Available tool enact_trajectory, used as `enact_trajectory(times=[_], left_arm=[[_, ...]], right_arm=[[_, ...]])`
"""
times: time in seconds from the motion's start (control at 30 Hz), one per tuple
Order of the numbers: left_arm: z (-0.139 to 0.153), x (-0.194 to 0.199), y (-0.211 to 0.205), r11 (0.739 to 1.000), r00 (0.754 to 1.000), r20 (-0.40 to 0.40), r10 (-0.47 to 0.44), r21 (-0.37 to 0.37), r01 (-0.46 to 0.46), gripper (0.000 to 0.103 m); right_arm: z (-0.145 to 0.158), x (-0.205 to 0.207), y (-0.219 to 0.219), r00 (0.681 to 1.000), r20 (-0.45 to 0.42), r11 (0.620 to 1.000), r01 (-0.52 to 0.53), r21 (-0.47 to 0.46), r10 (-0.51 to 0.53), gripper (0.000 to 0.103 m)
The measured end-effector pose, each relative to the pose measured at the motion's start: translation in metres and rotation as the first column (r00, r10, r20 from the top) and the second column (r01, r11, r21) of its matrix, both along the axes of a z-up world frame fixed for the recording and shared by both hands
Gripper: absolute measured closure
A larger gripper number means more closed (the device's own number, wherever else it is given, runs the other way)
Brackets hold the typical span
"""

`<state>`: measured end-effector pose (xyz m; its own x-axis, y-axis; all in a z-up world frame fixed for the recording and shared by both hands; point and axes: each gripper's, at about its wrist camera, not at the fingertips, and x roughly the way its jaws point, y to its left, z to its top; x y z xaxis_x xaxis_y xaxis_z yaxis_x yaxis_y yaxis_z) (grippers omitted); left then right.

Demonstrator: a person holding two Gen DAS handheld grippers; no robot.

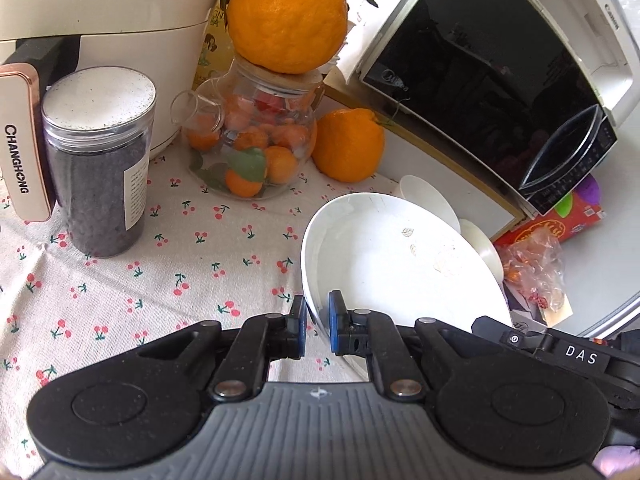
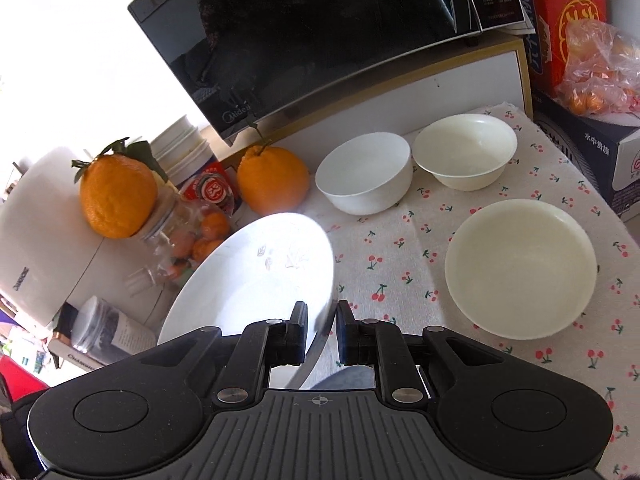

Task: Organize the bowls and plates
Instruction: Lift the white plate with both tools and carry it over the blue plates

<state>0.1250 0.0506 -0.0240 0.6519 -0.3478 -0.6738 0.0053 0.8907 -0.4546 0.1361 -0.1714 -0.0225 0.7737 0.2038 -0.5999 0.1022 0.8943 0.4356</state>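
White plate (image 1: 384,256), tilted above the counter (image 1: 120,280), is clamped at opposite rims by left tongs (image 1: 317,326) and right tongs (image 2: 322,334); three bowls (image 2: 520,268) sit right.

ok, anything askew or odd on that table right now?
Yes: a large orange is balanced on the lid of the glass jar of small citrus, which looks precarious. The white plate is tilted, its rim between the fingers of both the left hand-held gripper and the right hand-held gripper. No spills.
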Motion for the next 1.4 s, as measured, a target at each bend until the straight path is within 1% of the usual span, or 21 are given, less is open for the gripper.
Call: enact_trajectory(times=[0.27,0.4,0.53,0.73,0.83,1.3,1.4], left_arm=[[0.004,-0.021,-0.004,0.999,0.999,-0.031,-0.031,-0.019,0.031,0.094],[0.005,-0.031,-0.01,0.998,0.997,-0.044,-0.058,-0.012,0.057,0.093],[0.003,-0.039,-0.014,0.996,0.995,-0.059,-0.085,-0.02,0.084,0.093],[0.001,-0.046,-0.023,0.992,0.989,-0.068,-0.128,-0.016,0.128,0.093],[0.0,-0.048,-0.026,0.99,0.987,-0.072,-0.143,-0.017,0.142,0.093],[-0.006,-0.058,-0.042,0.98,0.977,-0.103,-0.188,0.047,0.194,0.092],[-0.009,-0.059,-0.046,0.977,0.974,-0.111,-0.198,0.064,0.206,0.092]], right_arm=[[0.009,-0.033,-0.004,1.0,-0.007,1.0,0.006,-0.015,-0.006,0.088],[0.007,-0.048,-0.009,1.0,-0.016,1.0,0.012,-0.011,-0.012,0.088],[0.009,-0.06,-0.012,1.0,-0.028,0.999,0.013,-0.033,-0.014,0.088],[0.008,-0.075,-0.023,0.998,-0.054,0.999,0.03,-0.014,-0.031,0.088],[0.009,-0.08,-0.025,0.997,-0.065,0.999,0.029,-0.029,-0.031,0.088],[-0.009,-0.088,-0.035,0.98,-0.192,0.998,0.037,-0.046,-0.045,0.088],[-0.012,-0.088,-0.036,0.976,-0.213,0.997,0.035,-0.062,-0.047,0.088]])
